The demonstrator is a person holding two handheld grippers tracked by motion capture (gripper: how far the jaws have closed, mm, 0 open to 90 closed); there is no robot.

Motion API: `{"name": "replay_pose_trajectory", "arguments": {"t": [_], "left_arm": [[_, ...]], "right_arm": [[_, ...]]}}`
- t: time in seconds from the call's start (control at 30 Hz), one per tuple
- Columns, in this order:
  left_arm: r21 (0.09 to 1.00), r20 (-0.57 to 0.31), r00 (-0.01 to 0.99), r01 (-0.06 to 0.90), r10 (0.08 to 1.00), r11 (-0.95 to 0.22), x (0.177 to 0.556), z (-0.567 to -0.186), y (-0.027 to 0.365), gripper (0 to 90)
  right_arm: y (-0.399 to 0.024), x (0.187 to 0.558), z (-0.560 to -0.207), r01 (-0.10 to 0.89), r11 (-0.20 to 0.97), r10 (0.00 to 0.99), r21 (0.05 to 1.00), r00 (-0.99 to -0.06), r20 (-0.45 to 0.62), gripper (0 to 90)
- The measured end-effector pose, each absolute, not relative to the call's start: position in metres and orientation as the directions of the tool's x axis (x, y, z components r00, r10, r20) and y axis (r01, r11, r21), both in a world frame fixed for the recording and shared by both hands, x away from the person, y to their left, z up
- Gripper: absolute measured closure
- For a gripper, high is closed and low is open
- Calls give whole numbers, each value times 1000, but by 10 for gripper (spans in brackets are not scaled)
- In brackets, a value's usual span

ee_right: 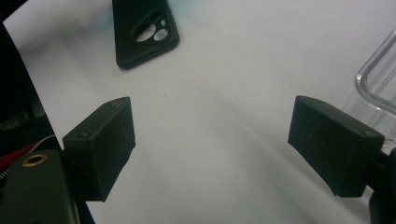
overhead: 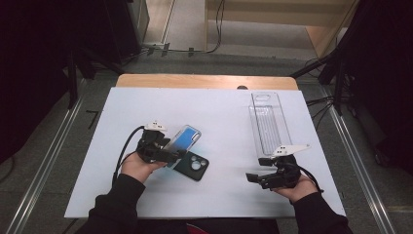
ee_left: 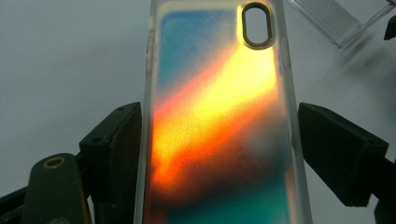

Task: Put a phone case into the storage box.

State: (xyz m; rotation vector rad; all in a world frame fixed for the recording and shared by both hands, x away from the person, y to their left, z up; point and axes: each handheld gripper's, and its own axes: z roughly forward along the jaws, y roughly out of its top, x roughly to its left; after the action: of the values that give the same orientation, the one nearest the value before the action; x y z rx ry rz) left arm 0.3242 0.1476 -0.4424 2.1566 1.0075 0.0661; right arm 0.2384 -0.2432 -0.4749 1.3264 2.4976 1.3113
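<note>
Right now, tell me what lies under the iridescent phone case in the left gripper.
The iridescent case, between the left gripper jaws, is tilted over the white table. Its near end overlaps the dark phone case; what lies beneath that overlap is covered.

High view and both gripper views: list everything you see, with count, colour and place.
iridescent phone case: one, clear rim, blue-orange sheen, between the left tool's jaws, lifted over the table's left half
dark phone case: one, dark green-black, flat on the table beside the left tool
clear tray: one, transparent, far right of the table
table: one, white top
left tool: one, black, gripping the iridescent case
right tool: one, black, open, empty
</note>
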Motion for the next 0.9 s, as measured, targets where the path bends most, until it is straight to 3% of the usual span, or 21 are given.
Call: {"name": "replay_pose_trajectory", "arguments": {"t": [0.9], "left_arm": [[754, -254, 649, 598, 717, -274, 295, -457, 119, 169]], "right_arm": [[-213, 252, -445, 715, 229, 704, 661, -591, 395, 136]]}}
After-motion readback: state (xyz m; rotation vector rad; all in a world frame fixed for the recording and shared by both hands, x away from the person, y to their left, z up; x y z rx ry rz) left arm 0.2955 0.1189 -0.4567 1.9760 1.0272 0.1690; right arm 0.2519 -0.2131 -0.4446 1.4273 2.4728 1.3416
